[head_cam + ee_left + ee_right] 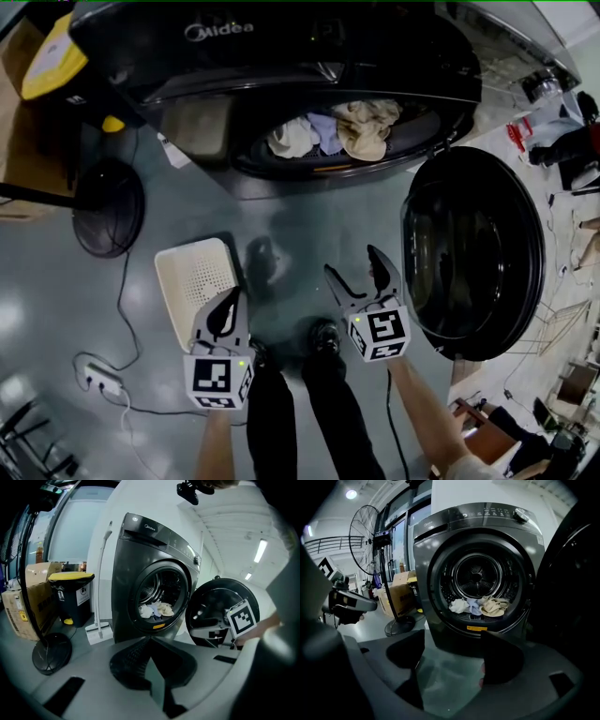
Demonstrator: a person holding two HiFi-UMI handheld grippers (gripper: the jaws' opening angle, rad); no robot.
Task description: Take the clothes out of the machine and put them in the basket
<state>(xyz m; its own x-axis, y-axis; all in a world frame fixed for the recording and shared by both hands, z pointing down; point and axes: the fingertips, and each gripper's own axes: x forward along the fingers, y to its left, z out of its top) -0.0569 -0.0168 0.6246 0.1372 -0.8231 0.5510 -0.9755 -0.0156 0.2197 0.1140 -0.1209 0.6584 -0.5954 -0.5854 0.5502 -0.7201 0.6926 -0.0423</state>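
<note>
**Approach to the first garment**

Lying at the front lip of the drum in the dark grey front-loading washing machine (281, 37): a small heap of pale crumpled clothes (333, 131) — white, light blue, beige. Round dark door (473, 253) swung fully open at the right. White perforated plastic basket (187, 277) on the floor just beside the left gripper (228, 305), apparently empty.

Left gripper: jaws pressed together, holding nothing. Right gripper (351, 260): jaws spread wide, nothing between them, well apart from the opening.

Probably the reach-in step. Bring the right gripper straight into the opening, keeping clear of the door edge. Aim at a raised fold of the nearest piece, close only with cloth deep between the pads, then lift out slowly — otherwise a risk of dragging the other pieces over the lip.
</note>
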